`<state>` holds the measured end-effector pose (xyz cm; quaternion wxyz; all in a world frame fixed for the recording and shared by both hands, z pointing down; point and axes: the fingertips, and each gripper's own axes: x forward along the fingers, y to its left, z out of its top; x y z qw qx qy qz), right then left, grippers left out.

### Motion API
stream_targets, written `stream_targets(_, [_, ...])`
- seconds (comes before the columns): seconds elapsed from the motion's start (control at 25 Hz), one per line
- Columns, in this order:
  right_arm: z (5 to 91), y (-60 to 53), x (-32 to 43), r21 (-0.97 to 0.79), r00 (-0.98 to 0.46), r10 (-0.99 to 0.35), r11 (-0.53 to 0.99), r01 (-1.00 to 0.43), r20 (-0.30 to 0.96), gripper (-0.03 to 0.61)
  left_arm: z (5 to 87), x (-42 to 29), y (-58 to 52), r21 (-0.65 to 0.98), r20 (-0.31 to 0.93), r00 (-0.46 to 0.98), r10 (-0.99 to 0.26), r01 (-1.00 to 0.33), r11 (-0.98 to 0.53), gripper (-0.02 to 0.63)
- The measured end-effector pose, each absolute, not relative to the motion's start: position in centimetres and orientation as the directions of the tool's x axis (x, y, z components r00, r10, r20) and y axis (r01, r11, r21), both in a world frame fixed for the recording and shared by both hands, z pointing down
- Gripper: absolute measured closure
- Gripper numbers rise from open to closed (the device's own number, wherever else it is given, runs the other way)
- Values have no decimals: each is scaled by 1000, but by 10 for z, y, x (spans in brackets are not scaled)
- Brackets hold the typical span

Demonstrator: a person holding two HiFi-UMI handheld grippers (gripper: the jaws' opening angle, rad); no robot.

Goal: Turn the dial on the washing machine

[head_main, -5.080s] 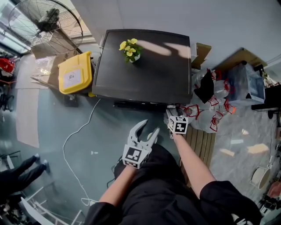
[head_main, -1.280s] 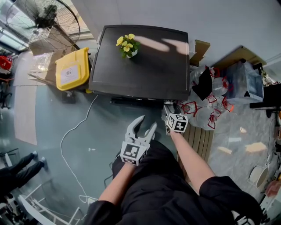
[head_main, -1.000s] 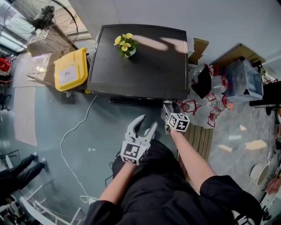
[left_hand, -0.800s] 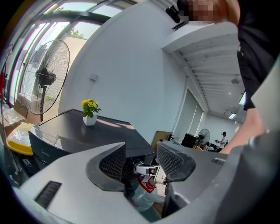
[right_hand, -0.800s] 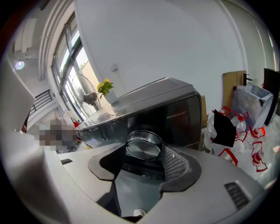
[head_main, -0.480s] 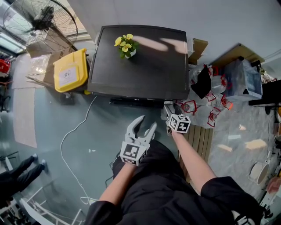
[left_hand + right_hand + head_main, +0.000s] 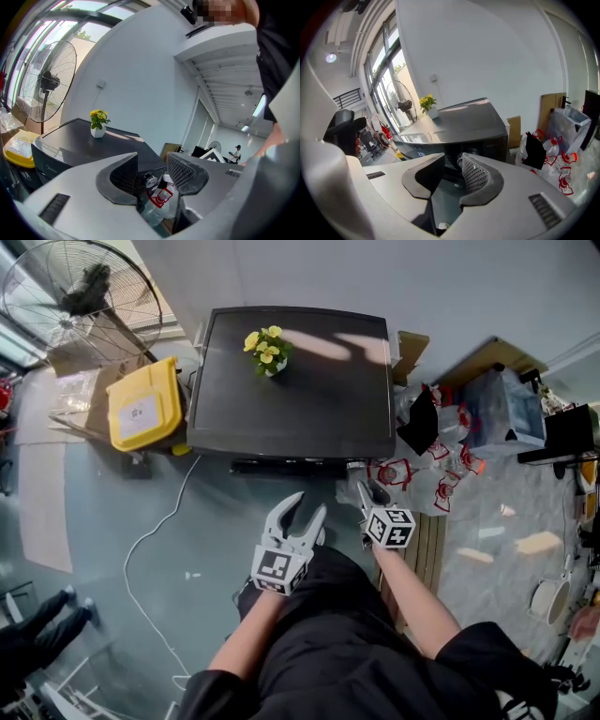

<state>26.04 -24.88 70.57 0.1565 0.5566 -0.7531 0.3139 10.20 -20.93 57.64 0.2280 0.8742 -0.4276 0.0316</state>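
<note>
Rising back from the washing machine (image 7: 300, 399) on grey floor (image 7: 112, 521), right gripper (image 7: 368, 495), like left gripper (image 7: 302, 507), is narrowing its jaws, both apart, empty. Dial (image 7: 150, 180) is facing outward, axis level.

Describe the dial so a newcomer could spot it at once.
Find the dark washing machine with the flowerpot on top. At its front panel's end nearest the white bags sits the dial: a round silver knob, bright against the black panel.
</note>
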Motion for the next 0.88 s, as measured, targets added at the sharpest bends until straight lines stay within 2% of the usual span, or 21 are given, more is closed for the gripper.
stream_targets(0.12, [681,-237,250,-299,-347,-743,204,-932,573,517,568,91,-207,380,234,650,-723,-746,-547,444])
stream_targets(0.28, [654,-227,236,-303,-339,-754,194,-933,562,562,555,75,-204,393,217,674,-706,-723,-569,479])
stream_targets(0.64, [597,-216,215,-228,-297,-796,204,-952,527,569,530,44,-201,366,214,687,-695,-716,-595,585])
stream_targets(0.88, [572,-202,214,-216,-302,-802,219,-951,515,572,525,29,-188,370,198,670,-716,-727,-578,605])
